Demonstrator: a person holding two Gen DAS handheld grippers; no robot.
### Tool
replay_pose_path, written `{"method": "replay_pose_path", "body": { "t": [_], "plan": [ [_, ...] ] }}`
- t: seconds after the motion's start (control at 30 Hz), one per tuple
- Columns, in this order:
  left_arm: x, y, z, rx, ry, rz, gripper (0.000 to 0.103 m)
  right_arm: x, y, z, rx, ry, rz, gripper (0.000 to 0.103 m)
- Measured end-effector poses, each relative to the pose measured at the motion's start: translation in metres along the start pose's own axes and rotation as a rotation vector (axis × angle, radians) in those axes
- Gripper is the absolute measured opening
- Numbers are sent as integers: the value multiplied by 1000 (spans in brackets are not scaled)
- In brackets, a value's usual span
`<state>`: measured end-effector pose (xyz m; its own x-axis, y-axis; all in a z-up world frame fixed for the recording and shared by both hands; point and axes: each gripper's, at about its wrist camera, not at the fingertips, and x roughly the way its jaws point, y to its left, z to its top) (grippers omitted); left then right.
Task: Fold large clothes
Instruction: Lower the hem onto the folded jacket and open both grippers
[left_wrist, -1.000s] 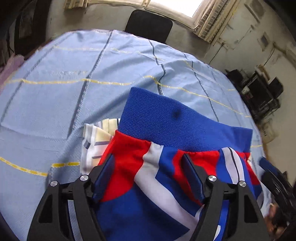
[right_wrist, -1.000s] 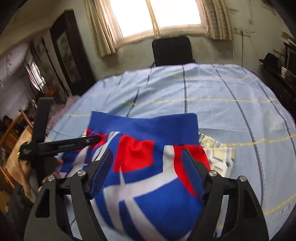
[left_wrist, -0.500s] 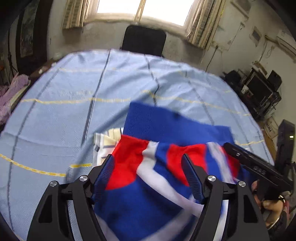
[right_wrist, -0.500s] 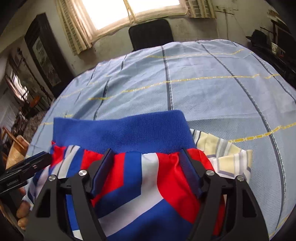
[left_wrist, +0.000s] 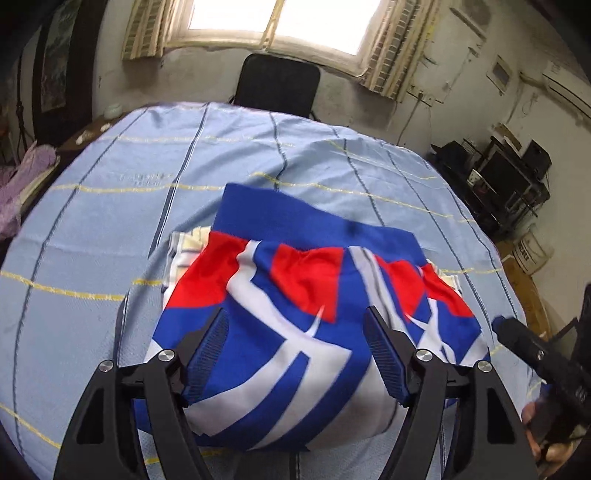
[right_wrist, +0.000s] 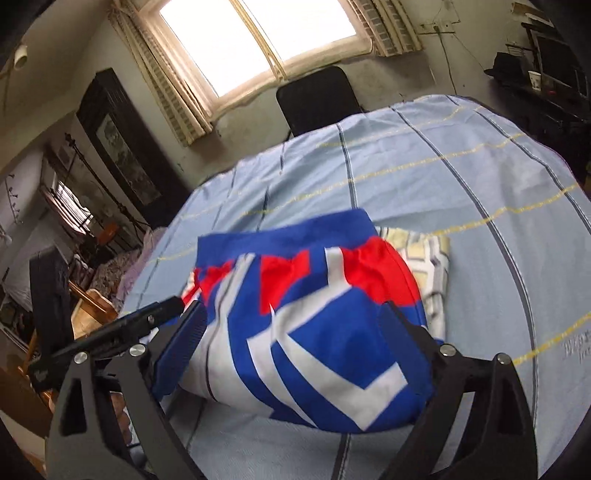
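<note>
At the left edge a purple cloth (left_wrist: 16, 184) lies bunched beside the table (left_wrist: 92, 229), which is covered in a light blue sheet with yellow and dark stripes. Near the front of it sits the folded jacket (left_wrist: 295, 314), red, white and blue, blue ribbed band toward the window (left_wrist: 280, 22). It lies on a pale striped garment (left_wrist: 184, 243) that peeks out at both sides. The left tongs (left_wrist: 295, 354) hover over the jacket's near half, jaws well apart and holding nothing. The right tongs (right_wrist: 295, 343) straddle the same bundle, jaws opening, pads clear of the cloth as far as I can see. A black chair (left_wrist: 277, 85) stands behind the table. Dark shelves (left_wrist: 506, 184) of gear fill the right wall.
</note>
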<state>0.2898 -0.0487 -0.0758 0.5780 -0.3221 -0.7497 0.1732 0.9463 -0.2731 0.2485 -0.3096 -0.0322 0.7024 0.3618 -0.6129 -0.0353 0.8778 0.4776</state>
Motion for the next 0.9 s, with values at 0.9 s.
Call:
{"method": "replay_pose_path", "body": {
  "t": [0.9],
  "plan": [
    [39, -30, -31, 176, 35, 105, 81, 34, -23, -23, 58, 38, 97, 89]
  ]
}}
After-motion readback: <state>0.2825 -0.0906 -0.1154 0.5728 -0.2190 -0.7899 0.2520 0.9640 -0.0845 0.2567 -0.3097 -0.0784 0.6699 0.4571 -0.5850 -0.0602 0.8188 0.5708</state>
